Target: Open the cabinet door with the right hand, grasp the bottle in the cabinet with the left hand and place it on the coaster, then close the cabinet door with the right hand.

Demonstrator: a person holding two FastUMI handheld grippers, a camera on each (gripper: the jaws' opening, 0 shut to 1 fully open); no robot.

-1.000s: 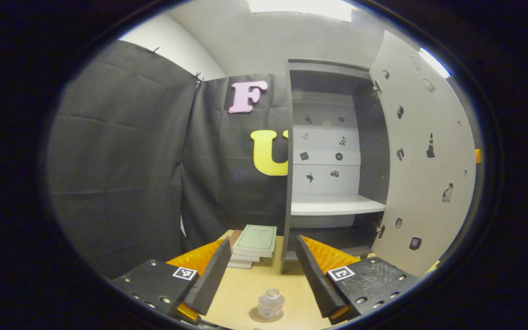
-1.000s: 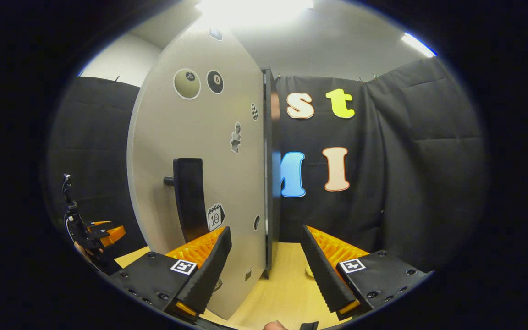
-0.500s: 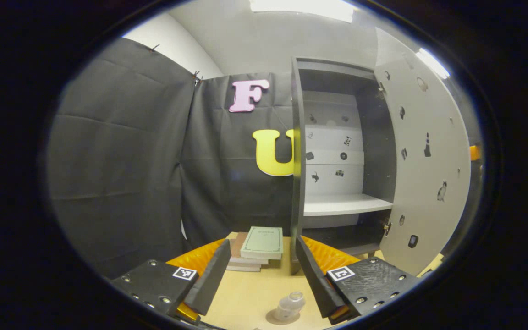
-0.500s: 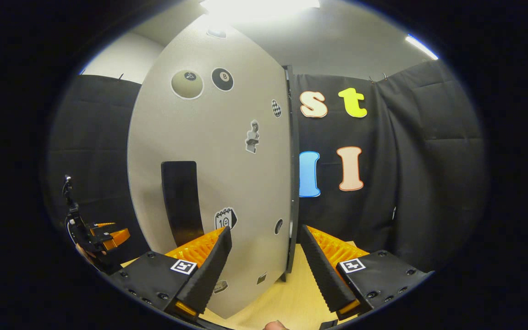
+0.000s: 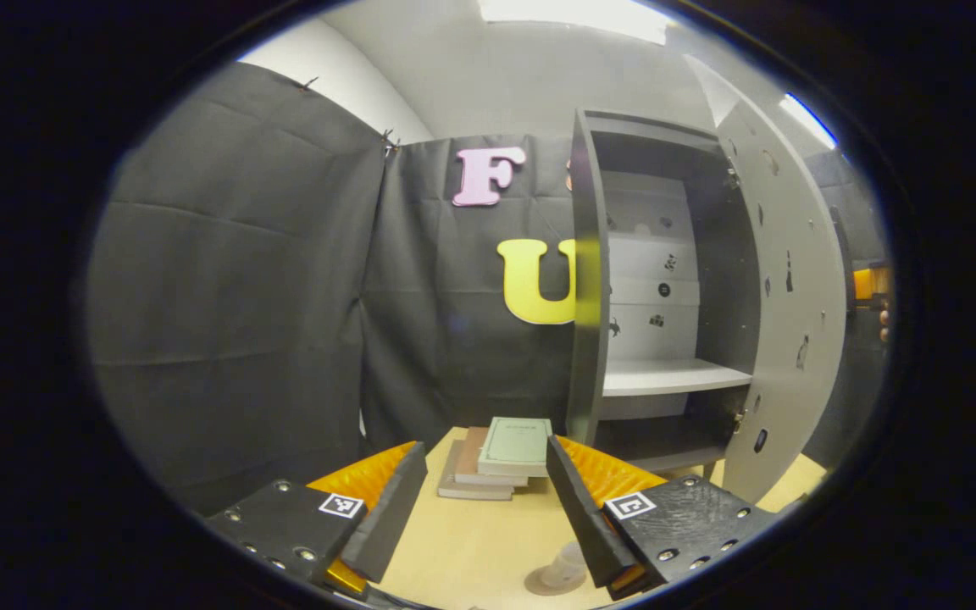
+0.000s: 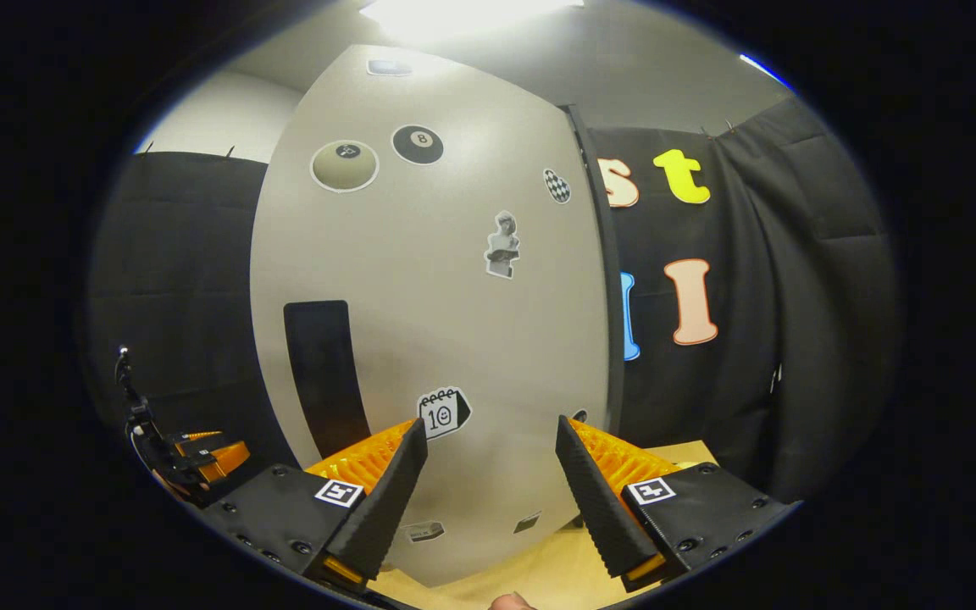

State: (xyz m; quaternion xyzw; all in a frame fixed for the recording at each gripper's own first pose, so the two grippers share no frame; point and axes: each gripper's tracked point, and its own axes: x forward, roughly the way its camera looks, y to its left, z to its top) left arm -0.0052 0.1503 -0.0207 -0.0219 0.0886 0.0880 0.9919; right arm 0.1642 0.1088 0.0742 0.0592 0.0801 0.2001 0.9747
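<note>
Both jaws spread, on left gripper and right gripper, gripping nothing. Just under the left gripper, bottle on coaster, on the table. Beyond, books beside cabinet. Before the right gripper, cabinet door, ajar, with handle.

The cabinet door is light grey with small stickers and a black handle. The table is pale wood; the top book is pale green.
</note>
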